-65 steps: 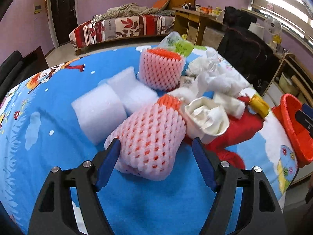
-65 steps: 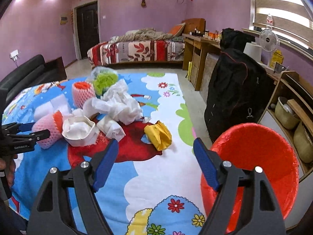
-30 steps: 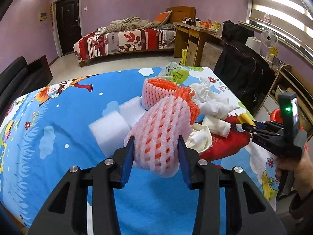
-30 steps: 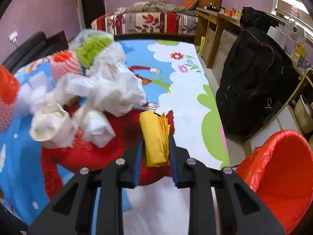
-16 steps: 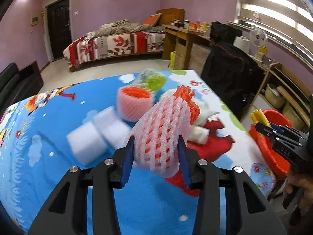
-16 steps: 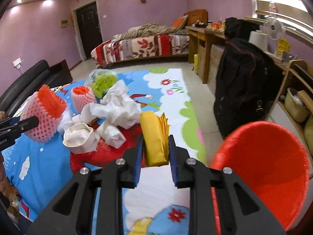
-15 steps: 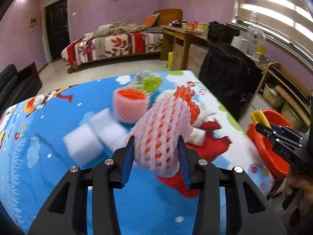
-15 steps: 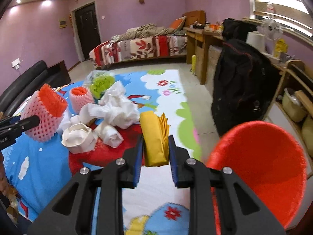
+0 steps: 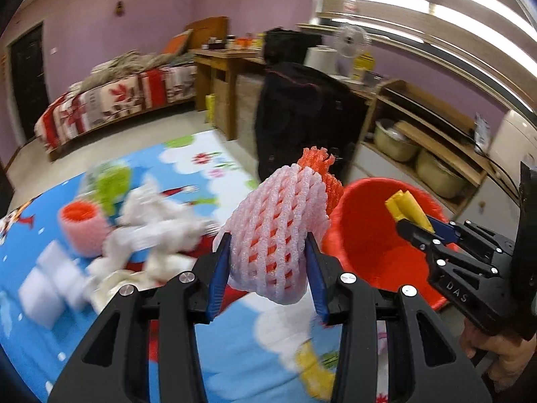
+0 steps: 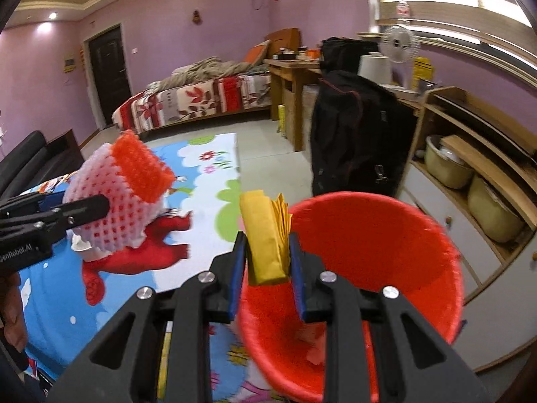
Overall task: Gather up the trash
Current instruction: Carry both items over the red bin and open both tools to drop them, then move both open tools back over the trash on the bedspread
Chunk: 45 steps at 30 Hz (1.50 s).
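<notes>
My left gripper (image 9: 268, 265) is shut on a pink foam fruit net (image 9: 278, 231) with an orange end, held in the air above the table's right edge. The same foam net (image 10: 117, 198) shows at the left of the right wrist view. My right gripper (image 10: 266, 248) is shut on a folded yellow wrapper (image 10: 265, 235) and hangs over the near rim of the red bin (image 10: 379, 255). In the left wrist view the yellow wrapper (image 9: 407, 206) sits above the red bin (image 9: 369, 235). A few scraps lie on the bin's bottom.
On the cartoon-print tablecloth (image 9: 235, 352) lie crumpled white tissue (image 9: 157, 231), another pink foam net (image 9: 82, 231), white foam blocks (image 9: 50, 278) and a green bag (image 9: 107, 181). A black bag (image 10: 352, 134) and wooden shelves (image 10: 470, 168) stand behind the bin.
Both grippers have swung right toward the red bin with their loads. The yellow wrapper has gone from above the table to over the bin. The foam net now hangs beside the bin's rim.
</notes>
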### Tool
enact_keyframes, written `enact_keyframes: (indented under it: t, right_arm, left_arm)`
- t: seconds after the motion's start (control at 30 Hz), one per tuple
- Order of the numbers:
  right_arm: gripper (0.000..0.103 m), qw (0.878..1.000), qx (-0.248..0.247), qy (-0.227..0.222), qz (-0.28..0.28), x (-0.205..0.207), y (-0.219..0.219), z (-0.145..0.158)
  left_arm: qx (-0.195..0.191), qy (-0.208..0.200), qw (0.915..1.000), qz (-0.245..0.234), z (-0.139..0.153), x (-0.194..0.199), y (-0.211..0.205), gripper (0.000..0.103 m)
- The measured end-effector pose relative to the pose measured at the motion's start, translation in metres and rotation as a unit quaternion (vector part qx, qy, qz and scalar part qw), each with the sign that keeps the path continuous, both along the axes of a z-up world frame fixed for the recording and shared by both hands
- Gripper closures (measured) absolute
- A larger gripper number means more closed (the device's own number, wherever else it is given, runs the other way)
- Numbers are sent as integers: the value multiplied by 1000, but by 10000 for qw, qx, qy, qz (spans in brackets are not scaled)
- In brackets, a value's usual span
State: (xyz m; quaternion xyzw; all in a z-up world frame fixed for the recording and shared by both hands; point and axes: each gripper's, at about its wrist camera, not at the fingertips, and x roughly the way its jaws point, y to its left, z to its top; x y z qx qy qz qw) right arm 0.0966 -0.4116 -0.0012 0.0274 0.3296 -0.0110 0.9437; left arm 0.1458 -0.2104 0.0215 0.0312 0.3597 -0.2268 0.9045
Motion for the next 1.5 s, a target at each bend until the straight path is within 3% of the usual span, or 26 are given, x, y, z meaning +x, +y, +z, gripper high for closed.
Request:
enact_keyframes:
  t: [0.5, 0.6, 0.7, 0.83, 0.87, 0.93, 1.3, 1.5]
  right_arm:
    - [73, 9971, -39, -81, -754, -22, -77, 5]
    - [71, 9965, -2, -89, -833, -23, -88, 6]
    - [70, 9961, 30, -87, -878, -24, -93, 5]
    - [66, 9959, 23, -89, -904, -25, -95, 5]
    - [62, 9958, 27, -97, -908, -25, -95, 5]
    - [43, 9957, 62, -148, -908, -26, -94, 6]
    - [41, 9975, 72, -212, -670, -24, -67, 11]
    - [36, 9992, 60, -203, -328, -15, -34, 12]
  left_arm:
    - [-216, 148, 9951, -954, 2, 7, -111, 62]
    - [-348, 230, 9919, -1196, 1, 10, -125, 54]
    - [-422, 272, 9901, -1307, 0, 12, -130, 38]
    - [-436, 330, 9912, -1204, -3, 14, -124, 35]
    - [-425, 327, 9916, -1178, -4, 13, -121, 35]
    - [-429, 334, 9924, -1099, -4, 13, -114, 35]
    - [-456, 111, 9976, -501, 3, 7, -52, 35]
    - [-494, 19, 9988, 42, 4, 5, 6, 35]
